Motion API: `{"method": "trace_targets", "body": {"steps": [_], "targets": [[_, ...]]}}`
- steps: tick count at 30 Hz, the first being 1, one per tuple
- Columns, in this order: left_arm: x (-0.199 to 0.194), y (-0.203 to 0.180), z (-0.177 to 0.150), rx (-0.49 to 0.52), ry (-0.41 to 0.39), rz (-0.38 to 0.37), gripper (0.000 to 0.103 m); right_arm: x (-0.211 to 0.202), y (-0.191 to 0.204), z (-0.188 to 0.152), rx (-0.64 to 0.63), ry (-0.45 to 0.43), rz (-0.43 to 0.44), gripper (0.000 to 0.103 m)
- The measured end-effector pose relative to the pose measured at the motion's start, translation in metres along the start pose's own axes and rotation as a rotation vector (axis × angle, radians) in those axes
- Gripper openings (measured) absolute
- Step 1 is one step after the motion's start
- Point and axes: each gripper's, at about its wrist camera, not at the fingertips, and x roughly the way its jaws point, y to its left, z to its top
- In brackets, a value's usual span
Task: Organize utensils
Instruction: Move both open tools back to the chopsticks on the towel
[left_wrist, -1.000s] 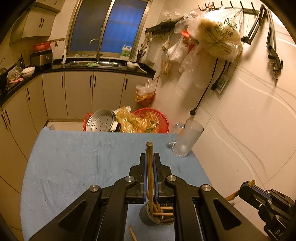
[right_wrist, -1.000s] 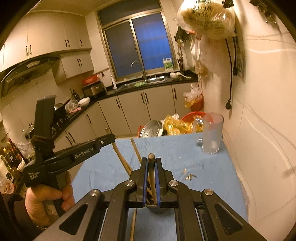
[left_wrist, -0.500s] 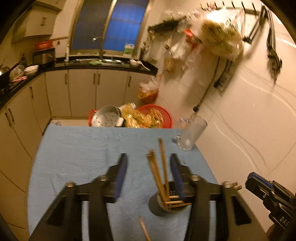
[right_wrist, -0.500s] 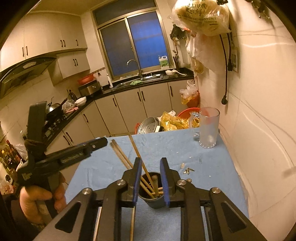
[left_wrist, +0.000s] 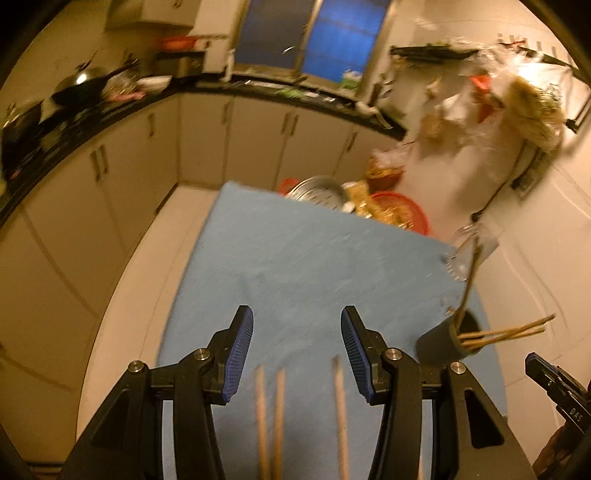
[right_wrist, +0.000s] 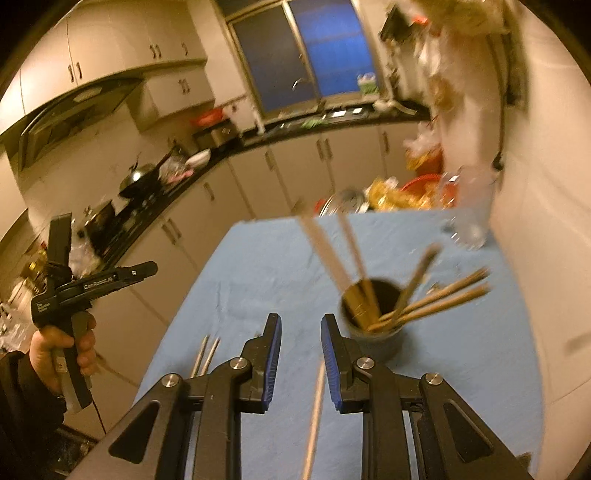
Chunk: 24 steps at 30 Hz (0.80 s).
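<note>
Across the middle of both views spreads the blue-covered table (left_wrist: 303, 258), its far edge meeting a kitchen floor crowded with a red basket (left_wrist: 402, 210) and a metal steamer pot (left_wrist: 317, 188). Behind these runs the dark counter (left_wrist: 110, 110) with pale cabinets below it. Near the table's far right corner, by the wall, stands a clear glass mug (right_wrist: 471, 214) (blurred in both views).

Closer in sits the dark cup (right_wrist: 373, 317), upright on the cloth, holding a bundle of chopsticks (right_wrist: 432, 299) that fan out to the left and right above its rim. In the left wrist view the same cup (left_wrist: 443, 343) lies just to the right of the left gripper (left_wrist: 297, 349), whose jaws are spread wide with nothing between them. Three loose chopsticks (left_wrist: 275, 417) lie flat on the cloth beneath and between its fingers.

In the right wrist view the right gripper (right_wrist: 301, 352) hangs just left of the cup, its jaws parted and empty, with one loose chopstick (right_wrist: 316, 413) lying on the cloth below the gap and a pair (right_wrist: 207, 350) to its left. At far left of that view a hand (right_wrist: 55, 350) grips the handle of the left tool.
</note>
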Motion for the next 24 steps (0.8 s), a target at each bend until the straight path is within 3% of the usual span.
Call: {"method": "trace_targets", "body": {"steps": [8, 15, 24], "targets": [[0.028, 0.026, -0.04, -0.044, 0.11, 0.052, 0.05, 0.051, 0.015, -0.029, -0.022, 0.135, 0.053, 0.025], [0.067, 0.035, -0.06, -0.027, 0.227, 0.067, 0.05, 0.087, 0.022, -0.037, -0.031, 0.202, 0.055, 0.025], [0.118, 0.026, -0.062, 0.035, 0.325, 0.08, 0.048, 0.122, 0.008, -0.05, -0.042, 0.248, -0.017, 0.025]]}}
